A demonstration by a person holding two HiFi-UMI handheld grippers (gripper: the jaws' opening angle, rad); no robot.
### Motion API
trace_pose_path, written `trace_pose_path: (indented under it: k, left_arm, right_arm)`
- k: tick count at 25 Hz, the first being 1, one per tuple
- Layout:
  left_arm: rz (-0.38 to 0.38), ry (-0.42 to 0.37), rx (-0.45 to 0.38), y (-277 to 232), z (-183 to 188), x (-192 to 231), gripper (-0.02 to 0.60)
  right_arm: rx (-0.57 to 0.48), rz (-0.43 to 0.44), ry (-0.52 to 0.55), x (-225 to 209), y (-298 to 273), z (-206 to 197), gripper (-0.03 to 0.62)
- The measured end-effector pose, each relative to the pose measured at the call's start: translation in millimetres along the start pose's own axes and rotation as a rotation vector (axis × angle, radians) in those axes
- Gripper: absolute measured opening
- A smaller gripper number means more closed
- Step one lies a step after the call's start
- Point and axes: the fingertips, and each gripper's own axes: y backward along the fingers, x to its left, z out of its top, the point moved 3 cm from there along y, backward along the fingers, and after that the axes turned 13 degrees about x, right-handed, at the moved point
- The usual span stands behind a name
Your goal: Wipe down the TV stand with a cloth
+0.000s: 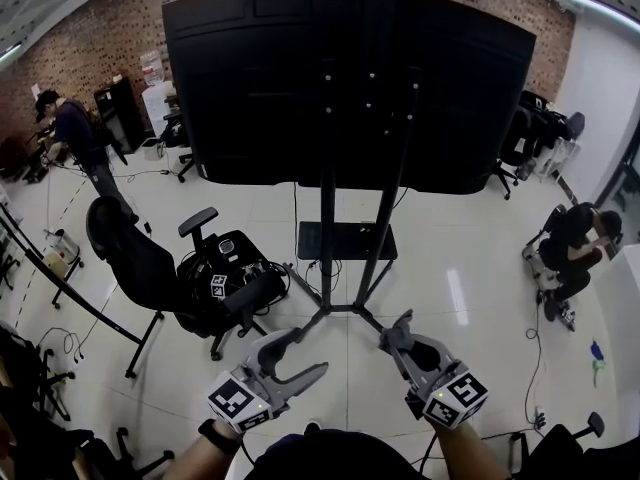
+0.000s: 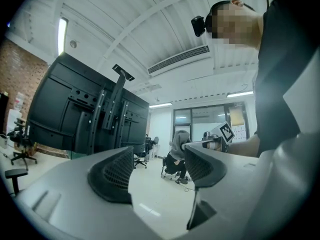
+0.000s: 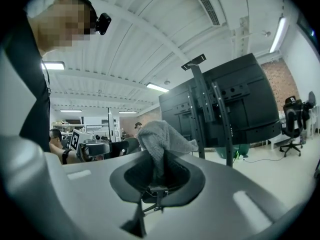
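One big black TV [image 1: 350,78] filled the upper part of the head view, its back side turned to the person and its lower edge well above the floor [image 1: 470,268]. Under it the TV stand [image 1: 327,228] rose on two dark poles, with a small shelf [image 1: 346,240] low between them and feet spreading on the pale floor. Right of the stand the floor lay open; at the left a black office chair [image 1: 150,268] stood near the left foot. Both grippers were held before the stand, not touching it. The left gripper [image 2: 157,169] had its jaws apart with nothing between them. The right gripper [image 3: 162,176] was clamped on a grey cloth [image 3: 160,134], which stuck up from the pads.
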Motion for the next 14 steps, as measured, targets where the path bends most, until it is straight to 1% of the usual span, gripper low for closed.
trace_pose_path:
  k: [3,8,14]
  left_arm:
    - [0.008,-0.020,0.004,-2,0,-9,0.345]
    - [0.027,-0.009,0.000,-8,0,-25,0.345]
    - [0.036,-0.036,-0.007,-14,2,-34,0.344]
  right_arm:
    - [-0.004,0.012,0.013,-1,6,2,0.031]
    - [-0.015,0.026,0.028,-8,20,4,0.031]
    - [-0.024,0.034,0.016,-17,31,-1,0.031]
